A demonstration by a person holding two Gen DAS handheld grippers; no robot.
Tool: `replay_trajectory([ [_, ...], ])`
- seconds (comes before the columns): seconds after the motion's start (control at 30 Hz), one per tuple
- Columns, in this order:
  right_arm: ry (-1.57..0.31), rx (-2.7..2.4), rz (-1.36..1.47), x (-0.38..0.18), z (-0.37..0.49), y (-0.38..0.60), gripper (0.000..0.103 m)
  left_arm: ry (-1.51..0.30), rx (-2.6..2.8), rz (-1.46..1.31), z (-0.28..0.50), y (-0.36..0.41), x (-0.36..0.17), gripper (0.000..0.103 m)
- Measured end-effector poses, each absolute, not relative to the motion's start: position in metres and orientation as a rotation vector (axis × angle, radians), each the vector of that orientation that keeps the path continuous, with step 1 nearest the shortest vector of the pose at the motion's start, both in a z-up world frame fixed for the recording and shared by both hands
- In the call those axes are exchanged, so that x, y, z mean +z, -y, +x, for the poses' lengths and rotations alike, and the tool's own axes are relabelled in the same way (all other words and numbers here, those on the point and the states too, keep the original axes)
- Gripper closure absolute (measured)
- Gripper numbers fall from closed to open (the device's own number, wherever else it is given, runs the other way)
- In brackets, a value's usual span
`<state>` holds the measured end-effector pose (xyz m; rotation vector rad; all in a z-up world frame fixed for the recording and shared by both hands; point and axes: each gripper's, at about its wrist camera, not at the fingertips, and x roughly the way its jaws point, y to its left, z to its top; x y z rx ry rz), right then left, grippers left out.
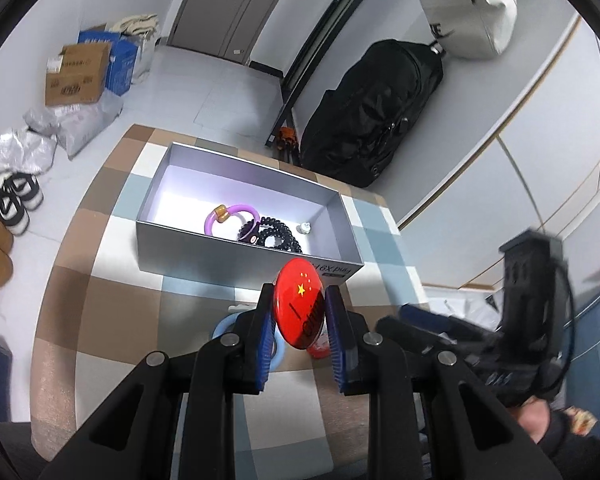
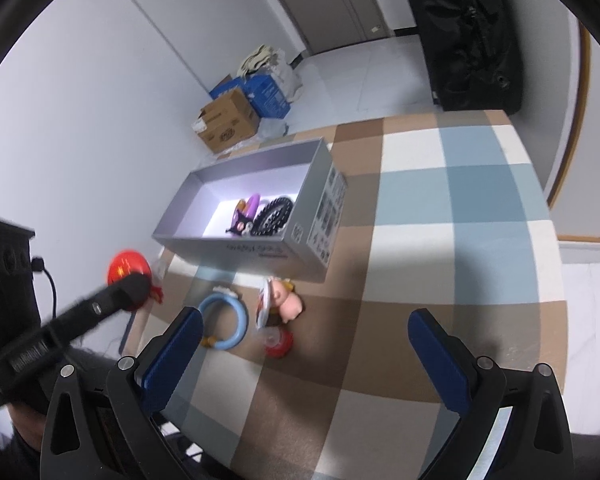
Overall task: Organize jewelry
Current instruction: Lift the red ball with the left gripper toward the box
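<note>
My left gripper is shut on a round red badge with yellow stars, held upright above the checked tablecloth just in front of the grey box. A purple ring bracelet, black beads and a small white piece lie in the box. In the right wrist view the left gripper shows at the left with the badge. My right gripper stands open over a blue ring bracelet, a pink pig charm and a red item on the cloth.
The table's far edge runs just behind the box. Beyond it stand a black bag, cardboard boxes, plastic bags and shoes on the floor. A white tote hangs at the upper right.
</note>
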<state>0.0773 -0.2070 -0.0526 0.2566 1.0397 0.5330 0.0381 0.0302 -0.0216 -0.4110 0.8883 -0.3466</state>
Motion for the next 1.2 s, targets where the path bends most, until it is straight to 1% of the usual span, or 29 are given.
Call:
replay_trajectory([
  [0.07, -1.05, 0.553, 0.233, -0.056, 0.075, 0.2, 0.013, -0.895, -0.342, -0.431, 0.04, -0.035, -0.023, 0.084],
  [0.1, -1.059, 0.563, 0.218, -0.058, 0.074, 0.196, 0.016, -0.902, -0.341, -0.448, 0.04, -0.038, -0.024, 0.084],
  [0.13, -1.07, 0.575, 0.205, -0.06, 0.073, 0.191, 0.023, -0.908, -0.343, -0.468, 0.041, -0.04, -0.025, 0.084],
  [0.17, -1.079, 0.583, 0.195, -0.062, 0.073, 0.188, 0.027, -0.916, -0.352, -0.494, 0.042, -0.043, -0.027, 0.084],
  [0.2, -1.09, 0.59, 0.181, -0.065, 0.072, 0.184, 0.029, -0.922, -0.359, -0.524, 0.043, -0.046, -0.028, 0.084],
  [0.27, -1.102, 0.601, 0.159, -0.069, 0.071, 0.178, 0.038, -0.93, -0.373, -0.578, 0.045, -0.054, -0.031, 0.084],
  [0.4, -1.105, 0.61, 0.113, -0.072, 0.07, 0.167, 0.049, -0.952, -0.409, -0.672, 0.047, -0.063, -0.037, 0.084],
  [0.47, -1.108, 0.618, 0.094, -0.074, 0.069, 0.161, 0.057, -0.966, -0.426, -0.722, 0.049, -0.068, -0.041, 0.084],
  [0.5, -1.108, 0.619, 0.083, -0.075, 0.069, 0.159, 0.059, -0.97, -0.433, -0.742, 0.049, -0.07, -0.042, 0.084],
  [0.57, -1.108, 0.621, 0.067, -0.076, 0.07, 0.154, 0.069, -0.984, -0.455, -0.794, 0.05, -0.074, -0.046, 0.084],
  [0.6, -1.108, 0.621, 0.059, -0.076, 0.07, 0.152, 0.072, -0.991, -0.464, -0.819, 0.05, -0.076, -0.047, 0.084],
  [0.63, -1.108, 0.616, 0.047, -0.077, 0.07, 0.15, 0.08, -0.998, -0.47, -0.849, 0.051, -0.079, -0.05, 0.084],
  [0.67, -1.108, 0.614, 0.039, -0.078, 0.069, 0.149, 0.084, -1.005, -0.475, -0.876, 0.052, -0.081, -0.052, 0.084],
  [0.97, -1.113, 0.608, 0.053, -0.077, 0.07, 0.15, 0.085, -1.041, -0.48, -0.918, 0.052, -0.084, -0.058, 0.084],
  [1.2, -1.116, 0.61, 0.058, -0.074, 0.071, 0.152, 0.085, -1.115, -0.425, -0.909, 0.055, -0.08, -0.076, 0.084],
])
